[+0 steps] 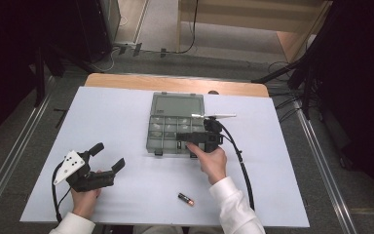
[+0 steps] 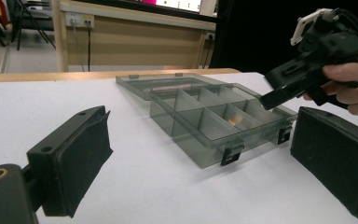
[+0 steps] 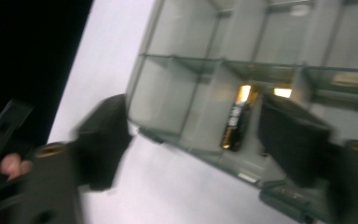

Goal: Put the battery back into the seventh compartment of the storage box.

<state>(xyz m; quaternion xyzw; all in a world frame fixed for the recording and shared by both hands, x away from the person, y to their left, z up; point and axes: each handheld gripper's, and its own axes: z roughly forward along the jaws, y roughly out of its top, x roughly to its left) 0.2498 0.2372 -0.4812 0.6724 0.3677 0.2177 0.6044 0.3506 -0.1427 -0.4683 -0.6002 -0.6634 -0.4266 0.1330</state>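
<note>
I hold my right gripper (image 1: 187, 141) with jaws apart over the open compartment box (image 1: 175, 127), where one battery (image 3: 235, 120) lies free, while my left gripper (image 1: 108, 156) idles wide open, a second battery (image 1: 185, 199) waiting on the table (image 1: 117, 117).

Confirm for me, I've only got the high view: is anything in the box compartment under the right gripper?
Observer: Yes. The right gripper view shows a battery lying in a compartment along the edge of the box.
Operator: Is the right gripper clamped on it?
Observer: No. Its jaws stand wide apart, and the battery lies flat on the compartment floor between them.
Operator: Anything from the left gripper view?
Observer: Two black latches hang undone on the box's front wall.
</note>
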